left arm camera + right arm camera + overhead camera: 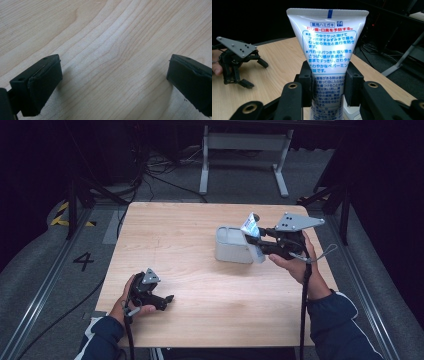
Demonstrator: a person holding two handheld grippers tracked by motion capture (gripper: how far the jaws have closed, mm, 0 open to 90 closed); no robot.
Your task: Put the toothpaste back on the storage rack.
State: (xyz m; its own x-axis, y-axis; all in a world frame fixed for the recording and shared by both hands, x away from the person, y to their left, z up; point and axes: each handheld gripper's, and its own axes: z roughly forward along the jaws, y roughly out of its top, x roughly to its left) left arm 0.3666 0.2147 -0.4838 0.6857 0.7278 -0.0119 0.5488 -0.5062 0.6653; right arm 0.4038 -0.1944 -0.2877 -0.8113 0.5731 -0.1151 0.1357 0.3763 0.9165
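Observation:
My right gripper (256, 243) (328, 86) is shut on a white toothpaste tube (250, 226) (328, 42) with blue and red print. The tube stands upright, its flat crimped end on top, and both pads press on its lower half. It hangs just right of a grey open box (231, 246) on the wooden table (190, 320), with its lower end hidden by the jaws. My left gripper (168, 300) (115, 80) (255, 73) rests low over the table's near left part, open, with bare wood between its pads.
A white metal frame (245, 150) stands on the grey floor beyond the table's far edge. Cables (150, 175) lie on the floor at the back left. Metal rails (45, 285) run along both sides of the table.

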